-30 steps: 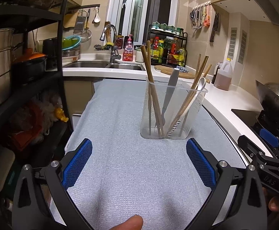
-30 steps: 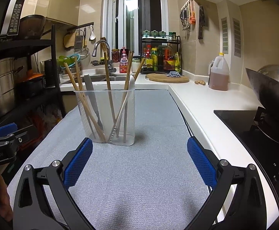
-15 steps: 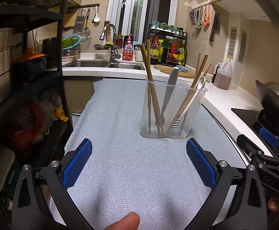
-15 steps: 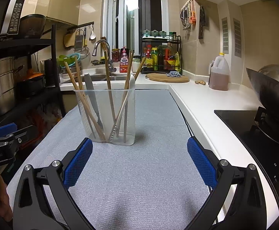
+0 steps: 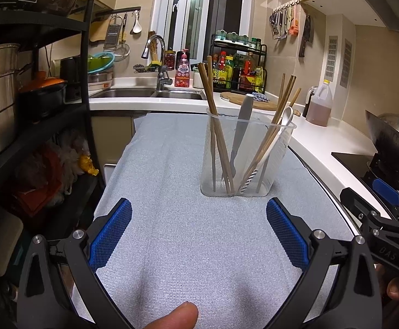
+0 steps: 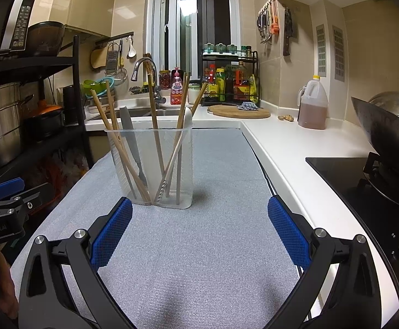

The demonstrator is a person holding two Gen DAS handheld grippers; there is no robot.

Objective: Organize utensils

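A clear plastic utensil holder (image 5: 276,161) stands upright on the grey mat (image 5: 172,219). It holds several wooden chopsticks (image 5: 217,126), a grey-handled knife (image 5: 240,126) and a white spoon (image 5: 283,122). The holder also shows in the right wrist view (image 6: 187,170). My left gripper (image 5: 199,231) is open and empty, a little short of the holder. My right gripper (image 6: 199,231) is open and empty, just in front of the holder. Each gripper shows at the edge of the other's view.
A black shelf rack (image 5: 35,104) with pots stands at the left. A sink (image 5: 144,93) and spice rack (image 5: 238,68) are at the back. A white counter (image 6: 295,148), an oil jug (image 6: 313,107), a black hob (image 6: 350,175) and a wok (image 6: 385,128) are at the right.
The right gripper has moved slightly closer to the holder. The left gripper has barely moved. Both stay open.
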